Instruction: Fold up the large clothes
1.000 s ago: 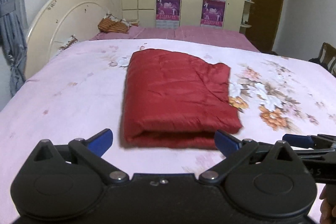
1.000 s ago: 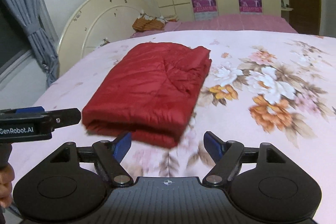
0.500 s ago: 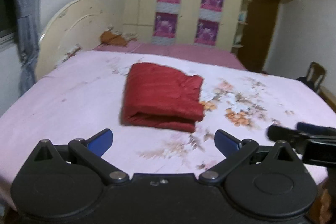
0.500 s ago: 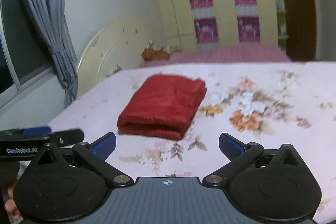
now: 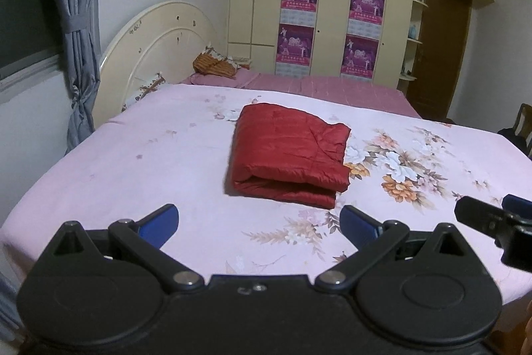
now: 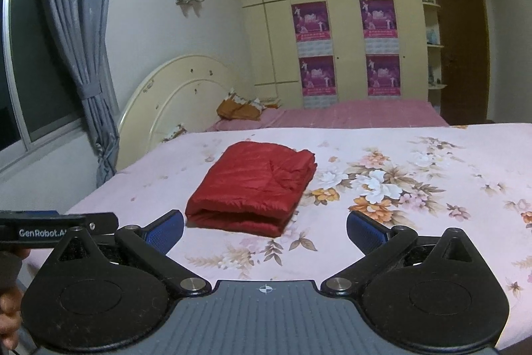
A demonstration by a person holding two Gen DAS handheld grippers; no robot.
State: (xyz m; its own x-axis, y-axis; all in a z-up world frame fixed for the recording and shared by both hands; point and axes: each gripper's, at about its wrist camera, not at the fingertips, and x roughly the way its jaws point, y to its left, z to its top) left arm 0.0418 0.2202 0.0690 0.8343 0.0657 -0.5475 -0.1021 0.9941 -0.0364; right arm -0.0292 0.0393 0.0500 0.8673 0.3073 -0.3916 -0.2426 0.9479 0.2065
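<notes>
A red quilted garment [image 5: 287, 152] [image 6: 256, 185] lies folded into a thick rectangle on the pink floral bedspread [image 5: 139, 162] [image 6: 432, 188], its folded edge facing me. My left gripper [image 5: 259, 222] is open, well back from the garment near the bed's front edge, with nothing between its blue pads. My right gripper [image 6: 266, 230] is open too, wide and empty, also clear of the garment. Each gripper shows at the edge of the other's view.
A cream headboard [image 5: 156, 45] and a tied grey curtain [image 5: 78, 32] stand on the left. An orange patterned pillow [image 5: 214, 65] lies by the headboard. Cream wardrobes with purple posters [image 6: 345, 49] and a brown door [image 6: 462, 52] fill the back. A chair [image 5: 522, 122] sits far right.
Both grippers have drawn back and up from the folded garment, which now looks smaller and farther away. The right jaws have spread wider. The garment has stayed in place.
</notes>
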